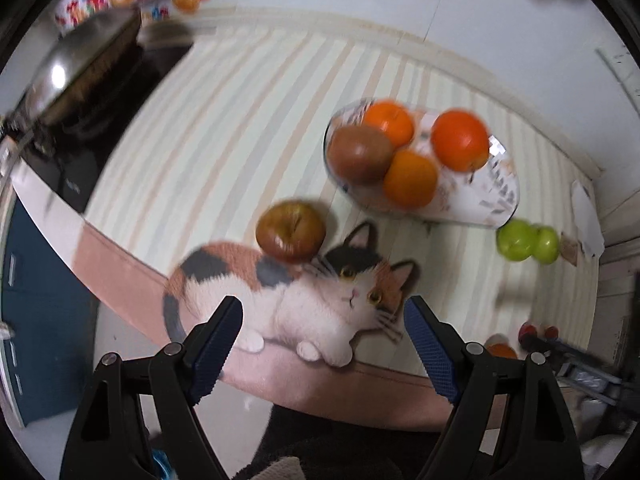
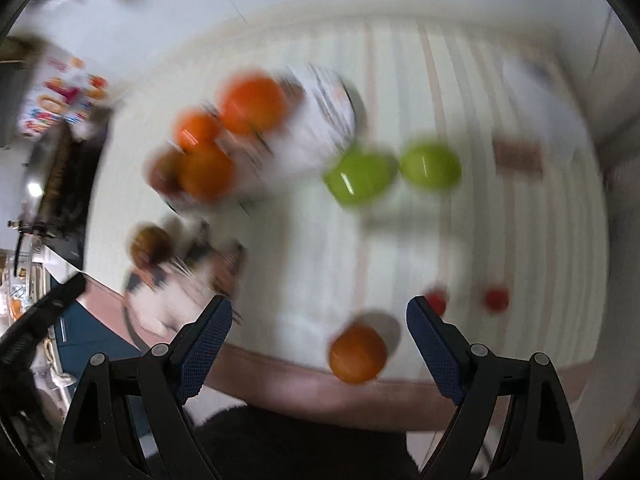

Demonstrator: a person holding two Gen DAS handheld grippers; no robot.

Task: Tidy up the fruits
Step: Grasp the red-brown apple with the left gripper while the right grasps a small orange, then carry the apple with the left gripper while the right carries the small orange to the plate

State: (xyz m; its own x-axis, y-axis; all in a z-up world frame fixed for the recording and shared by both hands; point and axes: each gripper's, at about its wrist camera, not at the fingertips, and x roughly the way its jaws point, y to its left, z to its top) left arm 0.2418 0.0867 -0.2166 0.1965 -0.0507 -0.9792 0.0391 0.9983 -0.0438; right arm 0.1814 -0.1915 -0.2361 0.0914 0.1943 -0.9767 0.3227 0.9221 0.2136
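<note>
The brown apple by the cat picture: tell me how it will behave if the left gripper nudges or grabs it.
The brown apple is round and sits loose on the striped mat, so a nudge would probably roll it. Its skin looks smooth and glossy, so it may slip unless gripped near its middle. It looks firm, likely rigid in the open left gripper.

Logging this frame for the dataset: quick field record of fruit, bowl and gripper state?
bowl: glass bowl on striped cloth
in bowl: three orange fruits, one brown fruit
loose: brown apple on the cat print, two green apples, one orange, two small red fruits
left gripper: open, empty
right gripper: open, empty, loose orange lies near it
image quality: right wrist view motion-blurred
</note>
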